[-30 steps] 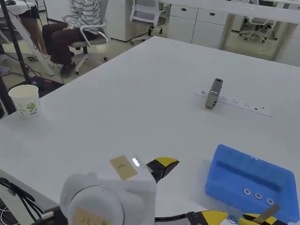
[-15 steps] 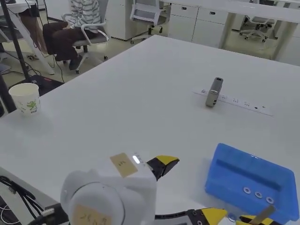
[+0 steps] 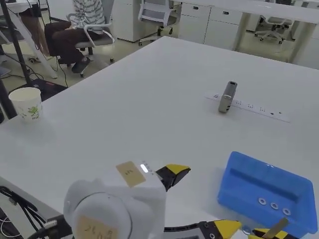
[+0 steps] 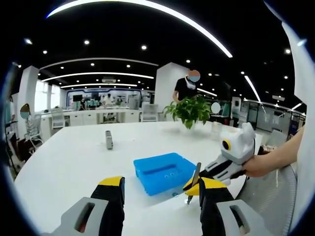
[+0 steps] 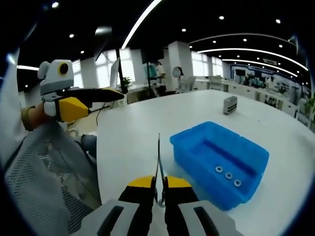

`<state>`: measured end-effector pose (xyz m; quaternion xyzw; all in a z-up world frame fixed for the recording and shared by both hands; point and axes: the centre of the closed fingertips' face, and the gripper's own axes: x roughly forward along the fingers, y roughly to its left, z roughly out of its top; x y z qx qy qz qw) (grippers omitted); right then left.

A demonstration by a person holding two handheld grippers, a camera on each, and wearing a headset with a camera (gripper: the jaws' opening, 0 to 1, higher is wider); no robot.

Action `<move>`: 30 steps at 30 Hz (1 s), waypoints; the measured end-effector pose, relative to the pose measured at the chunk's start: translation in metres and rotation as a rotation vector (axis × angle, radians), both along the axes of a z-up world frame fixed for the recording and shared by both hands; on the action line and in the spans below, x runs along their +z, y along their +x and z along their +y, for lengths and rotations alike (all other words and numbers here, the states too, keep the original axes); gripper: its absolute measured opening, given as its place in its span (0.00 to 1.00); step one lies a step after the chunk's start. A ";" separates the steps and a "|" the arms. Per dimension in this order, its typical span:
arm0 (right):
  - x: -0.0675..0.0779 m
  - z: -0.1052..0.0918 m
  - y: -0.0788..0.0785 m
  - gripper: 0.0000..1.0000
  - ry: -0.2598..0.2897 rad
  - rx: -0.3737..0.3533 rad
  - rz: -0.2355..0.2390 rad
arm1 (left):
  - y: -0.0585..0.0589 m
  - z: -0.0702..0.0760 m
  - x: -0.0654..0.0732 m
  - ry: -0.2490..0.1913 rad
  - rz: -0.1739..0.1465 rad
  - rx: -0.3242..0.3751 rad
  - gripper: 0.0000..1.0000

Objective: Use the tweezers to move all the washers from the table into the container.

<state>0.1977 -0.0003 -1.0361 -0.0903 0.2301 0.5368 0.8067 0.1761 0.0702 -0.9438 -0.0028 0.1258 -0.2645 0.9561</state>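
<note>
Holding the tweezers [image 5: 159,157] upright between clenched jaws, the right gripper [image 5: 158,183] stands over the table [image 3: 149,99], just beside the near side of the blue container [image 5: 209,147]. In the right gripper view no washer shows between the tweezer tips. The left gripper [image 4: 161,183] is released, jaws wide apart and empty, and set well to the side of the work.

Three washers [image 5: 228,175] lie in a row on the floor of the container, close to one end. In the head view a small pale glint [image 3: 246,231] sits on the table just beside the container's near corner, next to the tweezers. It may be a further washer, but it is too small to confirm.

Judgement: the transfer is well advanced, and the step in hand appears to be the approach to another pick-up rather than a drop. The next move calls for lowering the tweezer tips to the table at that glint, easing the grip so the tips part, then closing them across the ring's edge. A thin flat washer is likely to slide or flip, so a shallow, steady approach is advised.
</note>
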 end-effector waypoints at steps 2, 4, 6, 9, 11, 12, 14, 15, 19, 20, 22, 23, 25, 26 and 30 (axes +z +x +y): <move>0.000 0.001 0.000 0.03 -0.017 0.013 -0.023 | 0.000 0.000 0.000 0.000 0.000 0.001 0.60; 0.000 0.002 -0.001 0.03 -0.027 0.027 -0.037 | 0.000 0.000 0.000 -0.003 -0.001 0.001 0.60; 0.000 0.002 -0.001 0.03 -0.030 0.030 -0.036 | 0.000 0.000 0.001 -0.003 -0.002 0.002 0.60; 0.000 0.001 0.002 0.02 -0.026 0.012 -0.026 | 0.000 0.001 0.001 -0.003 -0.005 0.004 0.60; 0.000 -0.001 0.004 0.03 -0.011 -0.013 0.006 | 0.000 0.001 0.002 -0.006 -0.007 0.008 0.60; 0.000 -0.002 0.005 0.03 -0.007 -0.024 0.022 | 0.000 0.002 0.002 -0.007 -0.008 0.010 0.60; 0.000 -0.005 0.007 0.03 -0.008 -0.040 0.022 | 0.000 0.002 0.003 -0.010 -0.011 0.010 0.60; 0.000 -0.006 0.008 0.03 -0.008 -0.044 0.023 | 0.000 0.002 0.003 -0.009 -0.011 0.009 0.60; 0.002 -0.007 0.008 0.03 0.001 -0.061 0.033 | -0.001 -0.001 0.002 0.005 -0.014 -0.004 0.60; 0.003 -0.008 0.008 0.03 0.002 -0.065 0.032 | -0.001 -0.001 0.002 0.006 -0.015 -0.005 0.60; 0.007 -0.008 0.009 0.03 0.015 -0.072 0.031 | -0.001 -0.001 0.002 0.005 -0.014 -0.006 0.60; 0.009 -0.008 0.010 0.03 0.021 -0.076 0.032 | -0.001 -0.001 0.002 0.004 -0.013 -0.006 0.60; 0.013 -0.007 0.011 0.03 0.036 -0.081 0.030 | -0.001 -0.002 0.002 0.003 -0.012 -0.007 0.60; 0.016 -0.006 0.011 0.03 0.045 -0.083 0.034 | -0.001 -0.002 0.001 0.003 -0.010 -0.007 0.60; 0.029 -0.003 0.014 0.03 0.091 -0.085 0.033 | 0.000 -0.001 0.001 0.007 -0.008 -0.005 0.60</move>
